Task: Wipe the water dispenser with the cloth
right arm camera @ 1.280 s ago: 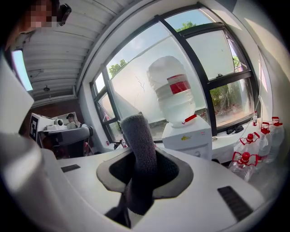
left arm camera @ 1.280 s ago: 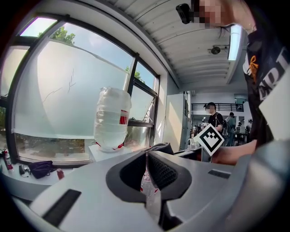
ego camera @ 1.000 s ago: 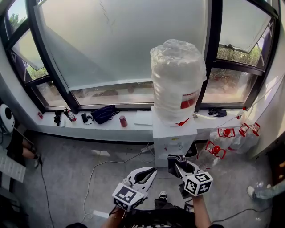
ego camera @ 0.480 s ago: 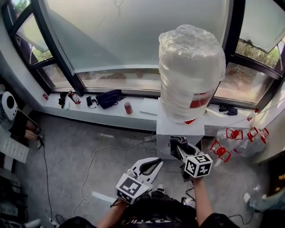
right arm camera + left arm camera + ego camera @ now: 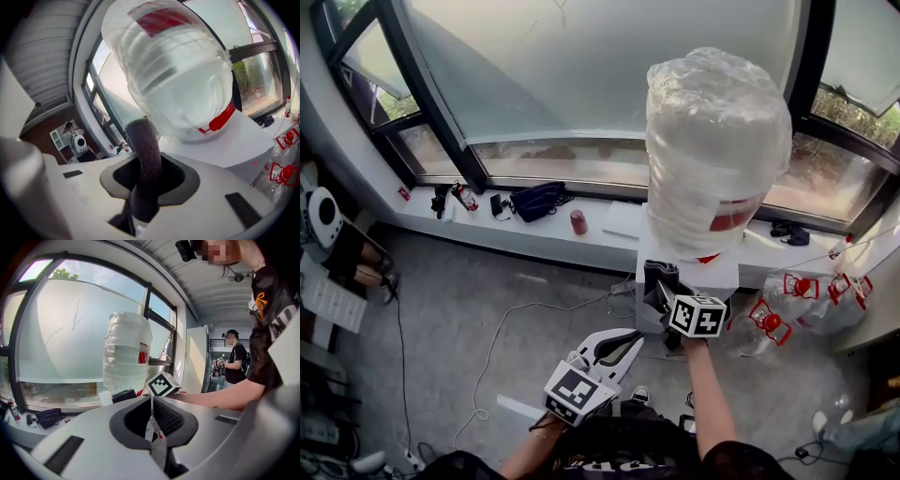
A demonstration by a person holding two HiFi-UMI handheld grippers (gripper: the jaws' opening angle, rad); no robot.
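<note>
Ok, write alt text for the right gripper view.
The right hand-held gripper is shut on a dark grey cloth that sticks up between its jaws. Just beyond stands the white water dispenser with its large clear bottle, in front of big windows.

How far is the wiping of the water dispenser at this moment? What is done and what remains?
Done: the cloth is clamped in the right gripper. In hand: that gripper holds it at the top edge of the water dispenser, below the bottle; contact is not clear. The left gripper hangs lower, shut and empty. Left: the wiping itself; no wiped area shows.
</note>
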